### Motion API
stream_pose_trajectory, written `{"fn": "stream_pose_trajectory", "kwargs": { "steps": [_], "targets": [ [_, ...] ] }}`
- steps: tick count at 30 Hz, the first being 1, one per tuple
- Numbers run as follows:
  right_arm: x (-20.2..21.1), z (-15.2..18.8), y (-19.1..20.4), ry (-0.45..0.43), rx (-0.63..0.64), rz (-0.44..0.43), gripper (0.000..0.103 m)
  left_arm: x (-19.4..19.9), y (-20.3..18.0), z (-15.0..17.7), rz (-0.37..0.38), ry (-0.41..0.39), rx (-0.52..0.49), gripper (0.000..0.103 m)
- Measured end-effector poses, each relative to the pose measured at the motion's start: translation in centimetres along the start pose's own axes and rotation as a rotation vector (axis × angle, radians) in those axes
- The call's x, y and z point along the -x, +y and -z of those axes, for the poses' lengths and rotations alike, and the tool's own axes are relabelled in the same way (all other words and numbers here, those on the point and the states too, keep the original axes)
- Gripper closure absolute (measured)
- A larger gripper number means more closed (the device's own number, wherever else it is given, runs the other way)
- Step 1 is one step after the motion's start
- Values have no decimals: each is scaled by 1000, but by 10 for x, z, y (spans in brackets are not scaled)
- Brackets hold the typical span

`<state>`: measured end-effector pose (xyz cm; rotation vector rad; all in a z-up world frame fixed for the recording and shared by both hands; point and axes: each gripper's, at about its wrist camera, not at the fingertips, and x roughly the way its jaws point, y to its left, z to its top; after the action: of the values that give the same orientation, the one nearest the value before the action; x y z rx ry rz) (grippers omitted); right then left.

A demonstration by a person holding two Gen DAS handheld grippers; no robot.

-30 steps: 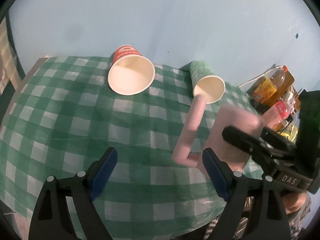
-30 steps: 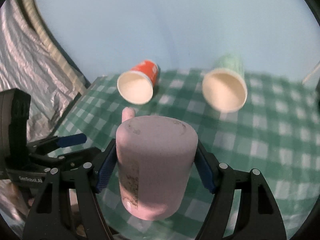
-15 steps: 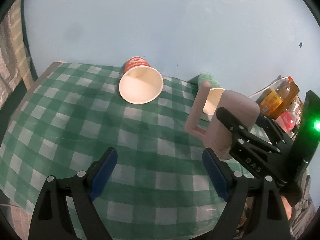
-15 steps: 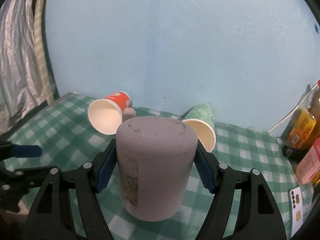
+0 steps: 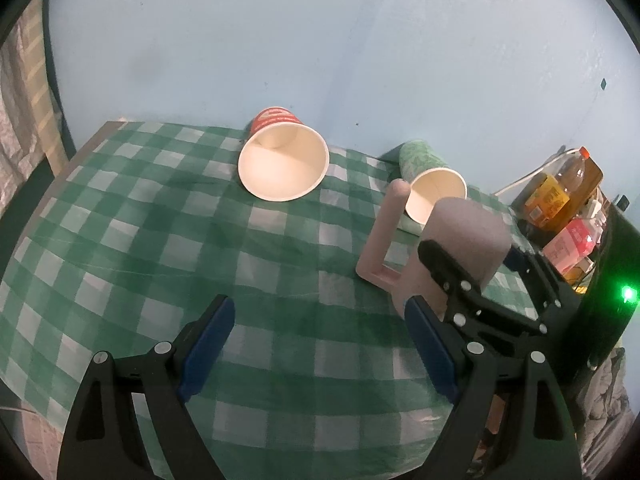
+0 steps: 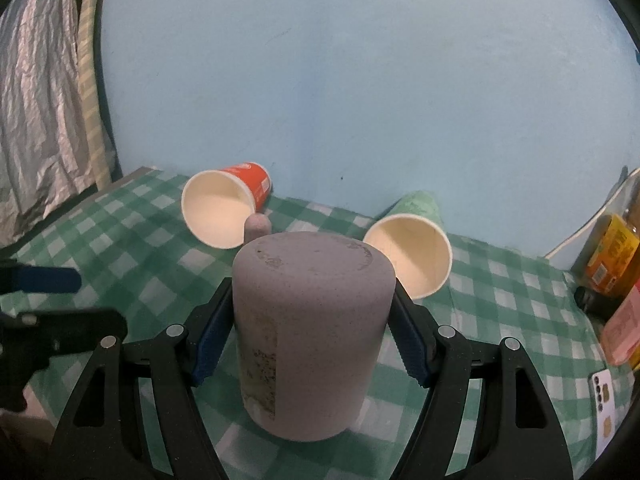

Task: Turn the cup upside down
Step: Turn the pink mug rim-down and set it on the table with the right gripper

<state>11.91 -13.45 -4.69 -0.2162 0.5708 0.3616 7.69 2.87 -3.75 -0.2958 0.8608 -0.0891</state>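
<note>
My right gripper (image 6: 312, 334) is shut on a pink mug (image 6: 310, 320), held with its flat base up and its handle pointing away, low over the green checked tablecloth (image 6: 120, 264). In the left wrist view the mug (image 5: 460, 248) is at the right, handle to the left, with the right gripper (image 5: 476, 276) clamped on its sides. My left gripper (image 5: 316, 348) is open and empty over the cloth, to the left of the mug. I cannot tell whether the mug's rim touches the table.
A red paper cup (image 5: 284, 164) and a green paper cup (image 5: 432, 184) lie on their sides near the blue wall, mouths toward me. Bottles and cartons (image 5: 560, 200) stand at the right edge. A phone (image 6: 606, 408) lies at the right.
The right gripper has turned the mug from tilted to base-up and lowered it toward the cloth. The left gripper has stayed open and shifted only slightly.
</note>
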Motion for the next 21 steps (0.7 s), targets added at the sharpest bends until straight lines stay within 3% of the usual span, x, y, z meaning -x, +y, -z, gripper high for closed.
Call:
{"fn": "stream_pose_trajectory", "kwargs": {
  "steps": [14,21],
  "targets": [
    [14,5,-7,27,-51,-55,29,9,-9,8,7,-38,-33,12],
    [30,1,-14,2,-71,-38,20,30,-16,14,12,-143,-50,7]
  ]
}}
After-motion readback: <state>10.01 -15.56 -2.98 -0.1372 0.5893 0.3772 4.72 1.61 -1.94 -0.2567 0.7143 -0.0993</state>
